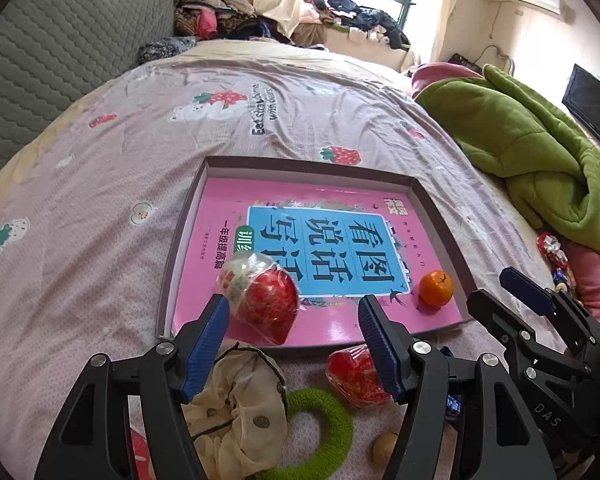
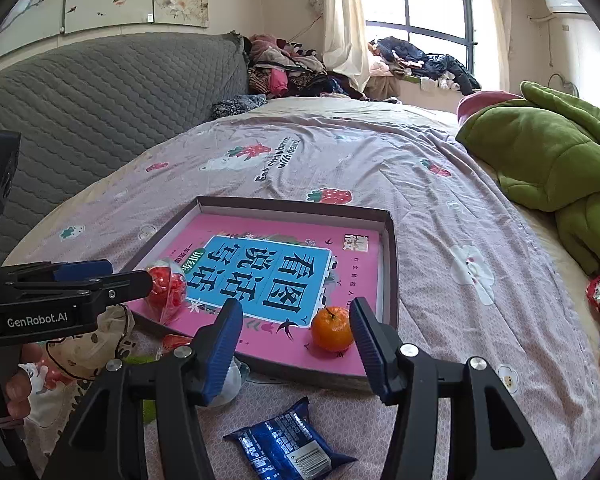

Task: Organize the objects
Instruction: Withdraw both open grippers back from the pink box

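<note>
Both my grippers empty, jaws apart: left gripper, right gripper. Shallow box mid-frame holds pink book, wrapped red ball lower left, orange lower right corner, just beside right jaw.

**Things on the bed and in the box**

A flat box with low walls lies on the bed. A pink book with a blue label lies flat inside it. A small orange sits on the book near a corner. A red wrapped ball rests on the book near the front wall. Just outside the box lie a red packet, a green ring, a cream scrunchie and a blue snack bag.
</note>
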Demonstrator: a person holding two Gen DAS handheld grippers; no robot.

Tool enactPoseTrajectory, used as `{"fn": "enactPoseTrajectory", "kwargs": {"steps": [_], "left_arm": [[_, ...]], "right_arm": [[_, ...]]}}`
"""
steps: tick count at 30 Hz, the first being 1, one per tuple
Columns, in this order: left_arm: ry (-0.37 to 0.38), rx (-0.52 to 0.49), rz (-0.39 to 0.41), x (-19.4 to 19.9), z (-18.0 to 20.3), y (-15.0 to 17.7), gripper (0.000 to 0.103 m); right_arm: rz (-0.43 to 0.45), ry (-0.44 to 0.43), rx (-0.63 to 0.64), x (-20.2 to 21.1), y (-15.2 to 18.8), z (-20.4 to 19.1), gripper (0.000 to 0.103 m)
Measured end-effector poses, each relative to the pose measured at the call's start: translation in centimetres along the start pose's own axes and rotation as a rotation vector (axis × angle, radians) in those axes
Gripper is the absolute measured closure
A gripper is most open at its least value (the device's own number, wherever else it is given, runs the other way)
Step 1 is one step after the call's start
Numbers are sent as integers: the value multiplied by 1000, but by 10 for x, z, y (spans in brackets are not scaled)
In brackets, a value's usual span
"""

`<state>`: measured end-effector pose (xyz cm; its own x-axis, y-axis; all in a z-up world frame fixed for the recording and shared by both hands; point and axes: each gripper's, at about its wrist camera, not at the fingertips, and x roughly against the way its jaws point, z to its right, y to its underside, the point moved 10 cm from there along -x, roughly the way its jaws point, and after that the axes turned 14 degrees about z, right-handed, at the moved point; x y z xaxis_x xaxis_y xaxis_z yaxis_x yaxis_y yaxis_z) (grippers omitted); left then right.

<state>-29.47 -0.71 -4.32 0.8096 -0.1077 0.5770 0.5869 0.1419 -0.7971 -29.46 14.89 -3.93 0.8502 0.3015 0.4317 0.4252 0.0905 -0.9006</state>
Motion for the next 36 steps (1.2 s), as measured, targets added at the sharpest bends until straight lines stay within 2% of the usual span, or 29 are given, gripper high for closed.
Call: {"fn": "enactPoseTrajectory", "kwargs": {"steps": [14,36], "left_arm": [[-17,-2,59,28,-5,-9,34],[-14,-1,96,60,-8,-3,34]], "right_arm": [[33,11,-8,20,-10,3,47],[92,5,5,55,-24,-10,47]]}}
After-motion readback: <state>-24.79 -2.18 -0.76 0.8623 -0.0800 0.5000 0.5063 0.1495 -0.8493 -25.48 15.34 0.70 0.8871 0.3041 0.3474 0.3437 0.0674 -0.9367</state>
